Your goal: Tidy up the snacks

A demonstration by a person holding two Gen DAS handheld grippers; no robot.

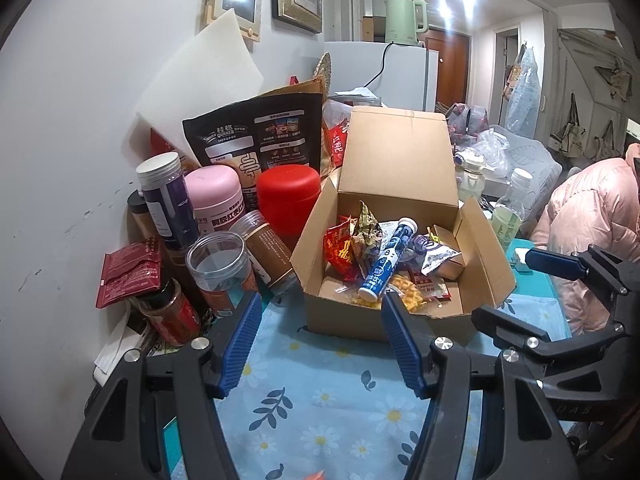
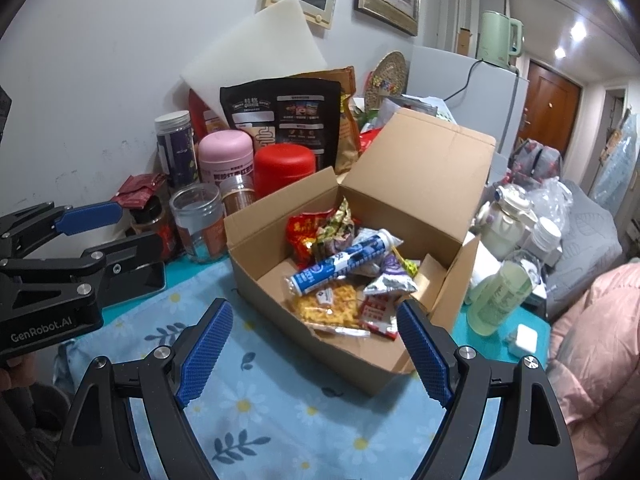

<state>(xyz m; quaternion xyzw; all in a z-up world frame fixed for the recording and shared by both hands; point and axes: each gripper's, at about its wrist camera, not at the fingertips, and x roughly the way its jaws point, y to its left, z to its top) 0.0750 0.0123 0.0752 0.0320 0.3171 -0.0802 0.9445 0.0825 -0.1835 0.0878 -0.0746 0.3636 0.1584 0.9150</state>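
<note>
From the left wrist, my left gripper (image 1: 320,312) hangs spread and empty before the cardboard box (image 1: 360,320), snacks and a blue tablet tube (image 1: 386,258) piled inside. From the right wrist, my right gripper (image 2: 312,320) is spread wide, empty, probably ready to reach in.

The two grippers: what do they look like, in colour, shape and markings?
Both are alike. The left gripper and the right gripper each have a black, angular frame of linked bars joined by round silver bolts. Their jaws are long and flat, faced with blue ribbed pads. In the right wrist view, the left gripper's body bears white lettering, "GenRobot.AI". No cables or sleeves are visible.
</note>
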